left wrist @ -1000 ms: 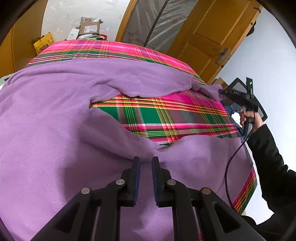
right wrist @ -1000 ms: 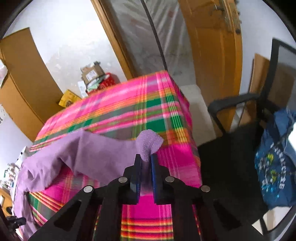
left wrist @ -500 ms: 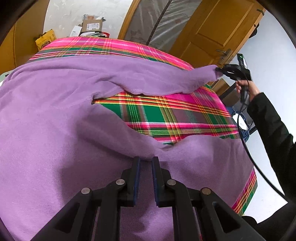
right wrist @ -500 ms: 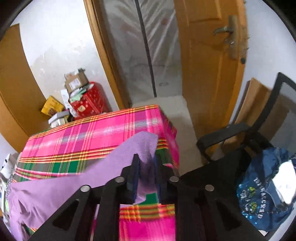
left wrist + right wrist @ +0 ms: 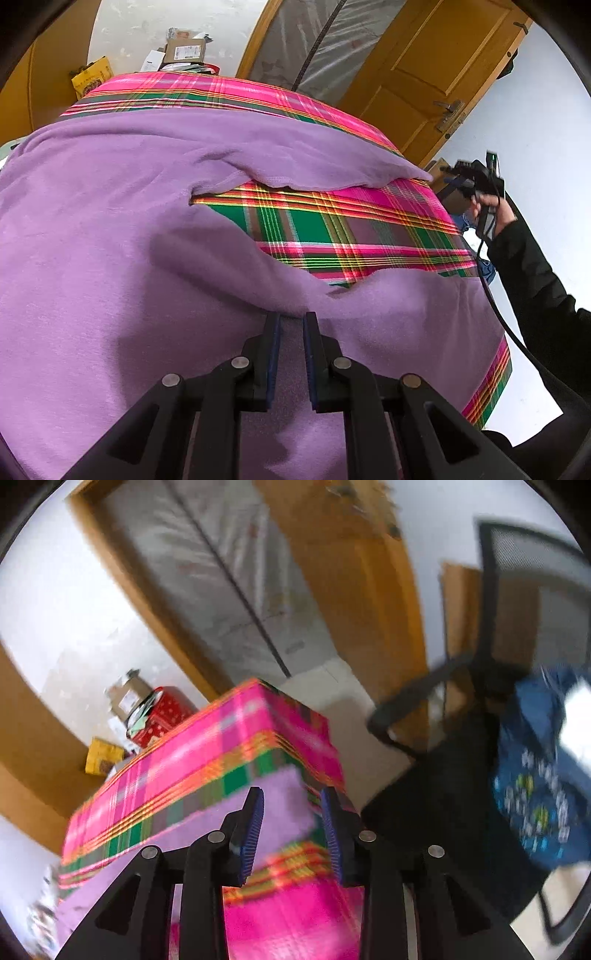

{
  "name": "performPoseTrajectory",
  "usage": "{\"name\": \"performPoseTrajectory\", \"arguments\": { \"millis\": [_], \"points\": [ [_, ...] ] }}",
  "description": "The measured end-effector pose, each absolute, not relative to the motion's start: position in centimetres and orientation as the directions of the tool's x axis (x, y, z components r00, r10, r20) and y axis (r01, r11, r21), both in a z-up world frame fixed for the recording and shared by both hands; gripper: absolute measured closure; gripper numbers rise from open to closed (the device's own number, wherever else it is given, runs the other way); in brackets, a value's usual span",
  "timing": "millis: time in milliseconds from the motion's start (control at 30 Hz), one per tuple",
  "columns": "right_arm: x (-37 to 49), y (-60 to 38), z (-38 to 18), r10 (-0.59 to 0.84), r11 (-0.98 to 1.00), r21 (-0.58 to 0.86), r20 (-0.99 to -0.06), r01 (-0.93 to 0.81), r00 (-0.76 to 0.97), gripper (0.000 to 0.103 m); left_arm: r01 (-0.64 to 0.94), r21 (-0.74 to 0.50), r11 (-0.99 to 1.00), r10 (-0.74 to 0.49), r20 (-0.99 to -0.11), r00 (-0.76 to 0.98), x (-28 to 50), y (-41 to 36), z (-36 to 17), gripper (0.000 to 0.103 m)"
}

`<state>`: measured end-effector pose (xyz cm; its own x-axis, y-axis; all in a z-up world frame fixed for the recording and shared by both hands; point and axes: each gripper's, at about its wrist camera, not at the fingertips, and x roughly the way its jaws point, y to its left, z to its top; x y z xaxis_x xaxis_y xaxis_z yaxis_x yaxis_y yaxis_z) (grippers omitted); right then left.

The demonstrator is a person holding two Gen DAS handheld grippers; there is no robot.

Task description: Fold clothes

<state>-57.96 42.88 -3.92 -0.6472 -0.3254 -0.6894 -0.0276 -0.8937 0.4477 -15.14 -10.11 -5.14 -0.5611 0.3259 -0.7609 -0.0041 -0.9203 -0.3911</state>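
A purple garment [image 5: 129,221] lies spread over a table with a pink and green plaid cloth [image 5: 332,229]. One long sleeve [image 5: 332,166] stretches toward the far right corner. My left gripper [image 5: 290,317] sits low on the garment's near fold, jaws shut on the purple fabric. In the blurred right wrist view, my right gripper [image 5: 292,792] stands open just above the sleeve end [image 5: 273,823], which rests flat on the table corner. The left wrist view shows the right gripper [image 5: 476,177] held in a hand beyond that corner.
A black mesh chair [image 5: 517,590] with a blue bag [image 5: 535,794] on it stands right of the table. A wooden door [image 5: 351,572] and plastic-covered doorway are behind. Boxes [image 5: 155,709] pile past the far edge. The person's black sleeve [image 5: 535,288] is at the right.
The right gripper pulled the sleeve out toward the far right corner, then opened and let it drop onto the table. The left gripper stayed in place.
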Motion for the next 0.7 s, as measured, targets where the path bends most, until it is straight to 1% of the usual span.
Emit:
{"name": "performPoseTrajectory", "arguments": {
  "millis": [200, 267, 300, 433, 667, 700],
  "points": [
    [-58.0, 41.9, -7.0, -0.439, -0.865, 0.499, -0.708, 0.049, -0.553, 0.069, -0.012, -0.386, -0.923, 0.327, -0.765, -0.554, -15.3, -9.8, -5.2, 0.091],
    [-58.3, 40.7, -6.8, -0.438, -0.876, 0.474, -0.703, 0.091, -0.56, 0.074, -0.01, -0.384, -0.923, 0.325, -0.766, -0.554, -15.3, -9.8, -5.1, 0.091],
    [-58.5, 40.1, -6.5, -0.439, -0.879, 0.463, -0.698, 0.112, -0.565, 0.083, -0.009, -0.384, -0.923, 0.324, -0.766, -0.555, -15.3, -9.8, -5.1, 0.091],
    [-59.9, 37.0, -5.1, -0.453, -0.884, 0.428, -0.686, 0.189, -0.569, 0.09, 0.0, -0.383, -0.924, 0.319, -0.769, -0.554, -15.4, -10.0, -5.2, 0.091],
    [-63.2, 30.6, -4.3, -0.491, -0.871, 0.395, -0.693, 0.292, -0.528, 0.09, 0.013, -0.381, -0.925, 0.311, -0.773, -0.553, -15.5, -10.1, -5.2, 0.091],
    [-63.6, 29.6, -4.3, -0.5, -0.866, 0.394, -0.696, 0.307, -0.515, 0.088, 0.016, -0.381, -0.925, 0.309, -0.774, -0.553, -15.5, -10.2, -5.2, 0.091]
  ]
}}
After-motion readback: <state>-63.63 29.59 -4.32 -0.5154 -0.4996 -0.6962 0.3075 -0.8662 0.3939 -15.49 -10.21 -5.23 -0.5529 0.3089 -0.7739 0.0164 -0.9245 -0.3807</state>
